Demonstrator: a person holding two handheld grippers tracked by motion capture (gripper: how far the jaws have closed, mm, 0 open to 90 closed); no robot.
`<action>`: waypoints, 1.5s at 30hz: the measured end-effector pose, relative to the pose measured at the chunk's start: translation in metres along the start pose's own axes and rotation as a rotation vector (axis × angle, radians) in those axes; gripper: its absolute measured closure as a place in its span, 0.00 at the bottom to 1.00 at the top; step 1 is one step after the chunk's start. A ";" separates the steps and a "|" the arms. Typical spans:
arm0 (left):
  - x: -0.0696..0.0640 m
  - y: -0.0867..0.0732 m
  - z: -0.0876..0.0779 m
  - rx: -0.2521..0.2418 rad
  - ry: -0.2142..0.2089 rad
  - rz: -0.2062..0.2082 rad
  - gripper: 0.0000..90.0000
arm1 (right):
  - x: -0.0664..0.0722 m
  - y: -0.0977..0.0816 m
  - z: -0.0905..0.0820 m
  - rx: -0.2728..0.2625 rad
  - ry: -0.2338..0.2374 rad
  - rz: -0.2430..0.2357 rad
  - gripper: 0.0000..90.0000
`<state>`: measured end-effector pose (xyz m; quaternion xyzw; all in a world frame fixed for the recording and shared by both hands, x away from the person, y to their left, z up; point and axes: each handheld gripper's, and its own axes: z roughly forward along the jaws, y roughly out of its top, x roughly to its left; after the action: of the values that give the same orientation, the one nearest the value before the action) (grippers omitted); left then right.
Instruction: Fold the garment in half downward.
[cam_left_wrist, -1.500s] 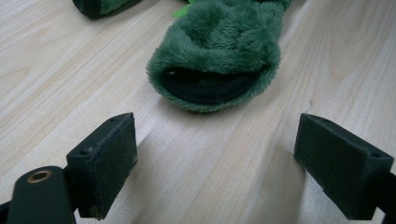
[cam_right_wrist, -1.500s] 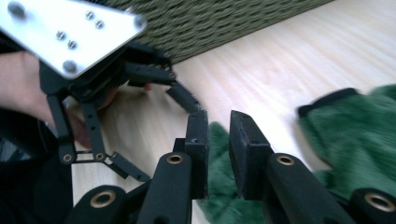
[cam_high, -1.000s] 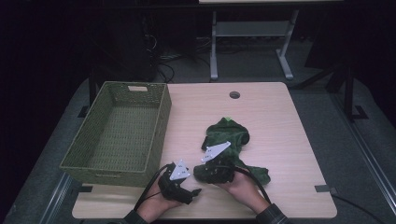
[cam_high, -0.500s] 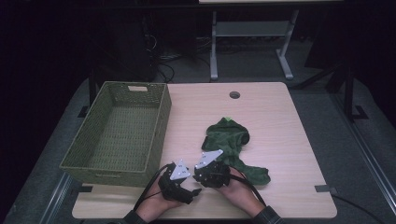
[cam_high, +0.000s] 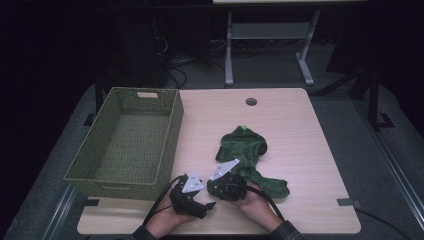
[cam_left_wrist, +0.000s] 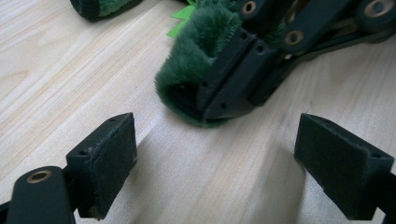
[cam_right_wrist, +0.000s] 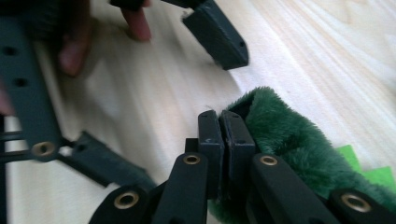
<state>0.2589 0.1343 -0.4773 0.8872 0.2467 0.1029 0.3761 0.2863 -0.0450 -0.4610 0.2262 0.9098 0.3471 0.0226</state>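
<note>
Spanning most of the high view, a pale wood-grain bench (cam_high: 280, 125) carries a large olive-green woven basket (cam_high: 127, 142) along its left side and a dark green fuzzy fleece garment (cam_high: 245, 150) lying crumpled right of centre, its near end trailing toward the front edge. At that front edge a person's two hands hold black two-jaw tools side by side. The right gripper (cam_right_wrist: 219, 123) has just been closing: its fingers (cam_right_wrist: 208, 140) are clenched flat together on the hem of the fleece garment, a fold of green pile bulging beside them. The left gripper (cam_left_wrist: 217, 154) sits just beside it, its fingers (cam_left_wrist: 105, 156) released and standing wide apart over bare wood, the pinched hem just ahead of them.
</note>
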 end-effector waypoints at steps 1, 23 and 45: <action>0.000 0.000 0.000 0.001 0.002 0.002 0.14 | 0.000 0.000 -0.002 -0.008 0.011 -0.008 0.97; 0.000 0.000 0.000 0.003 -0.002 0.001 0.14 | -0.033 -0.018 -0.083 -0.221 0.010 0.092 0.96; 0.000 0.000 0.000 0.002 -0.001 0.004 0.14 | -0.076 -0.069 -0.100 -0.111 -0.160 0.226 0.92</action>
<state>0.2591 0.1346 -0.4771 0.8881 0.2448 0.1028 0.3751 0.3072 -0.1848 -0.4386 0.3526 0.8532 0.3783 0.0680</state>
